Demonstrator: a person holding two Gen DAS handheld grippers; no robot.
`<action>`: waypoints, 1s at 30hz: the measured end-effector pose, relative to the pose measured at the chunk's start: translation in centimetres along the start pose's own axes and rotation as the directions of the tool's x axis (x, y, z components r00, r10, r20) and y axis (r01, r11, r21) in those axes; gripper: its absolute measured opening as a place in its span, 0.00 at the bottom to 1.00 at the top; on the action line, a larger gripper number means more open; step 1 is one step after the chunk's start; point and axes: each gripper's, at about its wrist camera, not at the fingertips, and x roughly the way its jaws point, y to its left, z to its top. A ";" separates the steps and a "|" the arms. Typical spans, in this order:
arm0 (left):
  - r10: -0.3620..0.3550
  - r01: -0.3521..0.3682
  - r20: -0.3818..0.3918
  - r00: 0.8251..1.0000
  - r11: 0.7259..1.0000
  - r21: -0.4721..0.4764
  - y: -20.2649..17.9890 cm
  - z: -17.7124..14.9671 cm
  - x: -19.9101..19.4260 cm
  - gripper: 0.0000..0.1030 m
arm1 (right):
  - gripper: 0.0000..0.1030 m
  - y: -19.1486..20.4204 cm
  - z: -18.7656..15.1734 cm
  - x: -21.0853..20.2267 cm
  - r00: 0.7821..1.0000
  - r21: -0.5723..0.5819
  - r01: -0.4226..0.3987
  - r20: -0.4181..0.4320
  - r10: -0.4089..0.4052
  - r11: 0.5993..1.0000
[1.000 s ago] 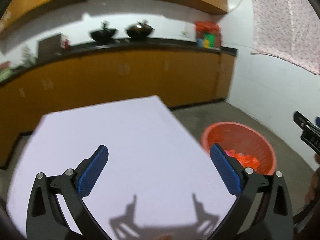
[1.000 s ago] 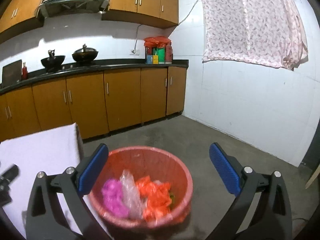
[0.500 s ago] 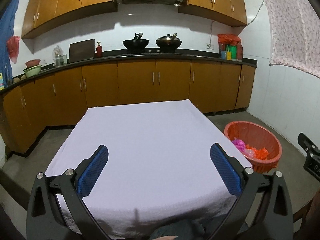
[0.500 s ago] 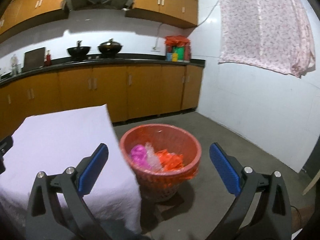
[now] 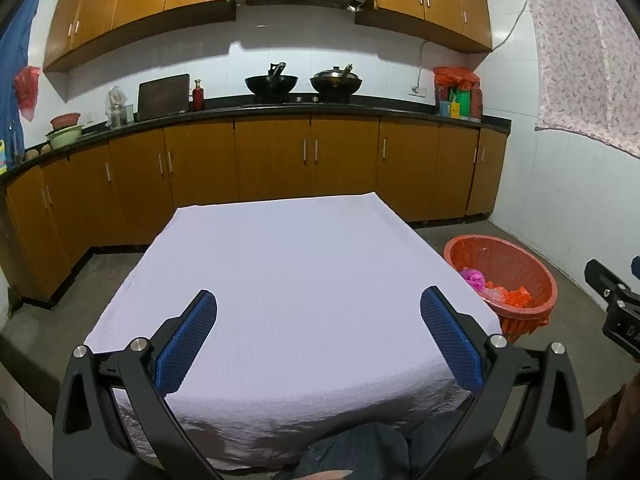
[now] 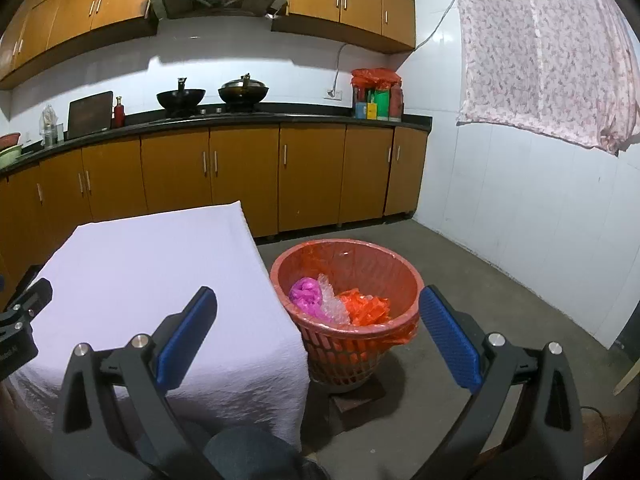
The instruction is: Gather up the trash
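Gaping wide, both grippers [image 5: 318, 308] [image 6: 318, 308] empty

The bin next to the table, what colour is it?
The bin is orange-red, with a matching liner. The right wrist view shows it best.

Left wrist view faces the table [image 5: 304, 280] squarely; right wrist view faces the basket [image 6: 348, 344]; both share them.

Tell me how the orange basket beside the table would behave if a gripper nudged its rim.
The orange basket looks like thin lattice plastic, so probably light and easily slid. It narrows toward its base and sits on a small dark block, so it may tip. Its contents look like crumpled plastic bags, adding little weight.
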 end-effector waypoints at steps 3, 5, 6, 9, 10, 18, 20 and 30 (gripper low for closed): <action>-0.009 0.009 0.000 1.000 1.000 -0.005 0.1 -0.3 -0.3 0.98 | 0.96 -0.2 -0.1 0.1 1.000 0.015 0.000 -0.012 0.000 1.000; -0.015 0.015 -0.001 1.000 1.000 -0.011 0.2 -0.4 -0.3 0.98 | 0.96 -0.3 -0.1 0.1 1.000 0.028 0.002 -0.019 -0.002 1.000; -0.019 0.019 -0.001 1.000 1.000 -0.015 0.2 -0.4 -0.4 0.98 | 0.96 -0.4 -0.2 0.1 1.000 0.032 0.002 -0.021 -0.002 0.999; -0.030 0.030 0.001 1.000 0.999 -0.022 0.3 -0.4 -0.5 0.98 | 0.96 -0.8 -0.3 0.3 1.000 0.045 0.006 -0.026 -0.005 0.999; -0.033 0.033 0.003 0.999 0.999 -0.021 0.3 -0.5 -0.5 0.98 | 0.96 -0.9 -0.3 0.2 1.000 0.048 0.008 -0.027 -0.006 0.999; -0.052 0.052 0.013 0.999 0.999 0.006 -0.6 -0.6 -1.1 0.98 | 0.96 -1.8 -0.5 0.1 0.999 0.061 0.020 -0.029 -0.018 0.998; -0.055 0.054 0.015 0.998 0.998 0.014 -0.8 -0.5 -1.1 0.98 | 0.96 -2.1 -0.6 0.1 0.999 0.062 0.018 -0.028 -0.016 0.998; -0.055 0.054 0.024 0.998 0.998 0.030 -1.4 -0.3 -1.5 0.98 | 0.96 -2.4 -0.5 0.0 1.000 0.067 0.014 -0.026 -0.013 0.998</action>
